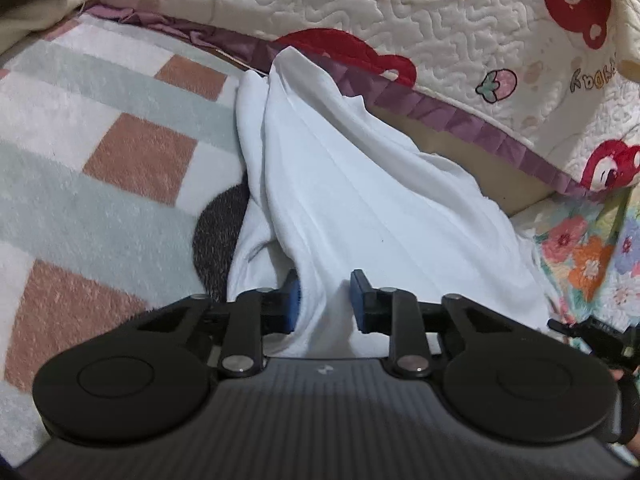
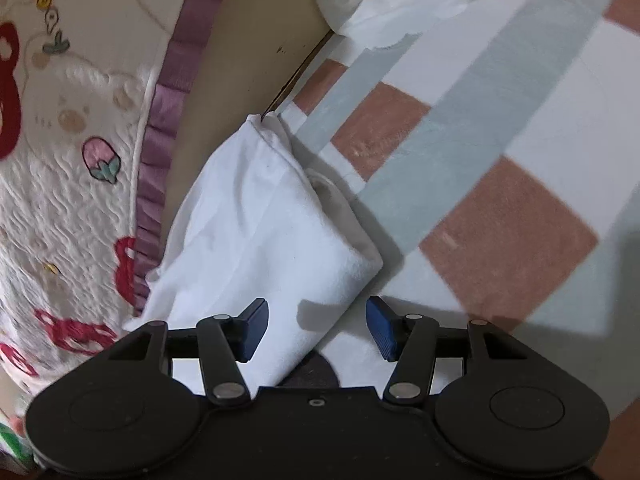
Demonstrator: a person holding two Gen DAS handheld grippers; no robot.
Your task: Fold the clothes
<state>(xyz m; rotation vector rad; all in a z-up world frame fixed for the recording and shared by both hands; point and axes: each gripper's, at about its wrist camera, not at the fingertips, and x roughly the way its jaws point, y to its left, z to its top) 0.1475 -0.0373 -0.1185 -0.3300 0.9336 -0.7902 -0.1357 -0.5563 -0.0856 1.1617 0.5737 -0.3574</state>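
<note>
The white garment (image 1: pixel 360 200) lies bunched on the checked blanket (image 1: pixel 100 140) against the quilt (image 1: pixel 440 20) — left tongs (image 1: pixel 325 300) part-open astride a fold, seemingly ungripped, right tongs (image 2: pixel 318 328) wide, empty — likely poised to lift and spread it.

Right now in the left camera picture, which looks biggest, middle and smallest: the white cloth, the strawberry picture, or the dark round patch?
1. white cloth, by far the biggest.
2. dark round patch, partly hidden under the cloth.
3. strawberry picture, smallest, though it is farther from the camera.
</note>
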